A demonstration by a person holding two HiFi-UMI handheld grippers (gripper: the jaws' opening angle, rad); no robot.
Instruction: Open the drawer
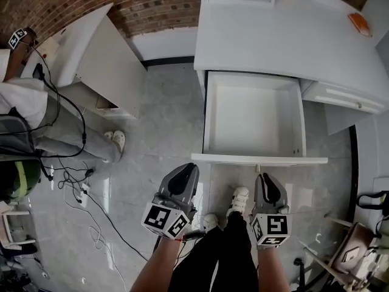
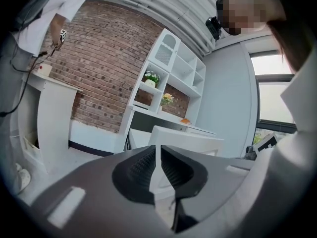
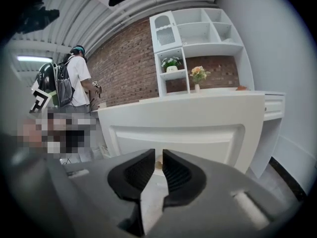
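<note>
Head view: drawer (image 1: 252, 117) open at 12 o'clock, so left gripper (image 1: 189, 168) and right gripper (image 1: 264, 177) idle, jaws slightly parted, empty.

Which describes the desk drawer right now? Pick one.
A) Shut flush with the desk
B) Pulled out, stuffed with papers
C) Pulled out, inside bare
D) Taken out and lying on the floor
C: in the head view the drawer stands pulled out from the desk, its white inside bare.

A red brick wall (image 1: 152, 8) rose behind a grey marble-tiled floor (image 1: 164, 114). A white table (image 1: 292, 35) stood under a white shelf unit (image 3: 198, 43). A white cabinet (image 1: 103, 59) stood to the left. Daylight came through a window (image 2: 277, 100).
</note>
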